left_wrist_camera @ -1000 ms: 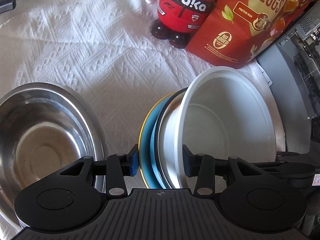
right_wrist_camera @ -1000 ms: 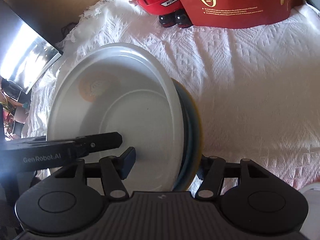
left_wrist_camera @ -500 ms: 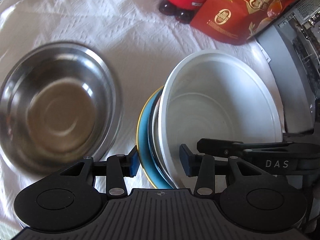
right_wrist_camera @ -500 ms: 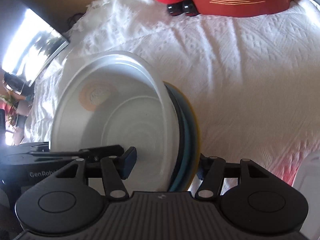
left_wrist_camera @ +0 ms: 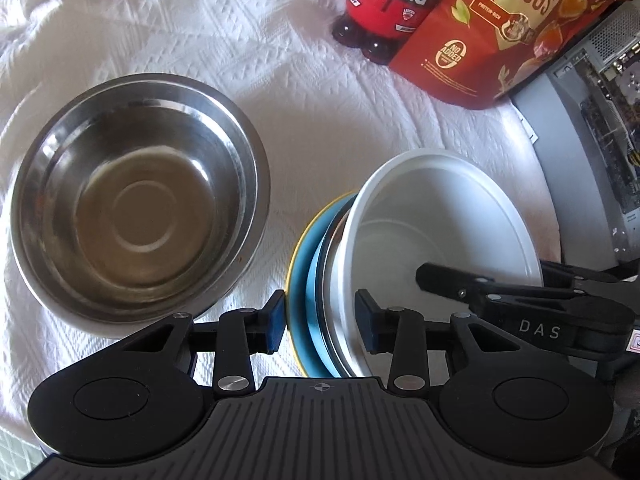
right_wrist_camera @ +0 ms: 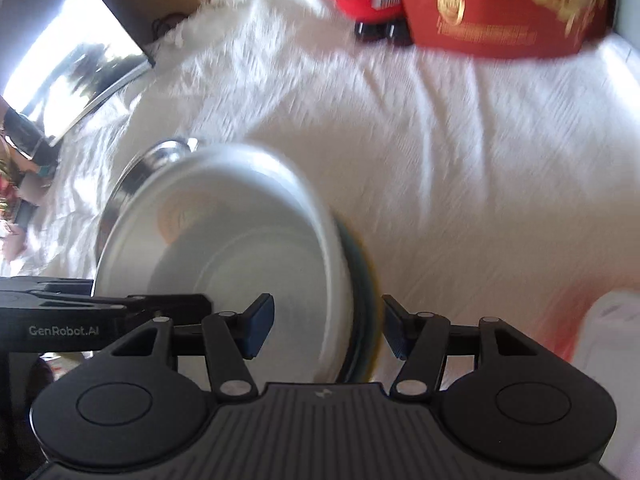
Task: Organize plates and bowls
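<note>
A stack of dishes is held on edge between both grippers: a white bowl point(left_wrist_camera: 444, 216), a steel dish behind it, a blue plate point(left_wrist_camera: 308, 280) and a yellow-rimmed plate at the back. My left gripper point(left_wrist_camera: 320, 320) is shut on the stack's near rim. My right gripper point(right_wrist_camera: 328, 326) is shut on the opposite rim; the white bowl point(right_wrist_camera: 240, 248) faces left there. A large steel bowl point(left_wrist_camera: 136, 200) sits upright on the white cloth to the left of the stack; its rim point(right_wrist_camera: 160, 152) shows behind the stack in the right wrist view.
A red Waka figurine point(left_wrist_camera: 384, 4) and a red quail-eggs bag point(left_wrist_camera: 512, 28) stand at the back. A grey metal case point(left_wrist_camera: 592, 152) is at the right. A dark screen point(right_wrist_camera: 76, 60) stands at the cloth's left edge.
The held stack has moved with both grippers; the steel bowl now shows more fully and further right in the left wrist view. The right wrist view has swung and is blurred.
</note>
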`<state>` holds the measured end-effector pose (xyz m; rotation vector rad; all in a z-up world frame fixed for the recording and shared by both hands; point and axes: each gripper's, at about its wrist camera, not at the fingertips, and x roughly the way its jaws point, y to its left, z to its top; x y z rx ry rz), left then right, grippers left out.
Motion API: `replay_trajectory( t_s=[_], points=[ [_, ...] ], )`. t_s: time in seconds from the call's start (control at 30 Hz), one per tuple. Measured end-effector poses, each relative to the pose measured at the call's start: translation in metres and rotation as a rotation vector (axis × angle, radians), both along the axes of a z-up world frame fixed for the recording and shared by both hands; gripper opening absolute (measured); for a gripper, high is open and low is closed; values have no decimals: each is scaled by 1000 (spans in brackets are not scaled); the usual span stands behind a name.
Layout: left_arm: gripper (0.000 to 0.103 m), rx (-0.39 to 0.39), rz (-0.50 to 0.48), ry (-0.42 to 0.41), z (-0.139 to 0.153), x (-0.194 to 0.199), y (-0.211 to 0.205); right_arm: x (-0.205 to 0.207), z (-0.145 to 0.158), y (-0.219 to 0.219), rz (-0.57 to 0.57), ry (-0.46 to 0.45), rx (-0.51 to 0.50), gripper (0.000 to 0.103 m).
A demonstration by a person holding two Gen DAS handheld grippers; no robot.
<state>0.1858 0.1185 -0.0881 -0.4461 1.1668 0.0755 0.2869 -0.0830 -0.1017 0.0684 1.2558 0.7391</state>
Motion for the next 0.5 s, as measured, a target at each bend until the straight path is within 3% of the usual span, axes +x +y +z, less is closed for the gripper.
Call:
replay_trajectory(
  t_s=[0.07, 0.3, 0.5],
  points=[
    [40, -2, 1, 1, 0, 0, 0, -2, 7, 1, -2, -60, -27, 59],
    [39, -34, 20, 8, -5, -3, 3, -7, -3, 9, 1, -28, -60, 59],
    [44, -17, 11, 3, -3, -3, -3, -12, -1, 11, -24, -76, -61, 59]
  ],
)
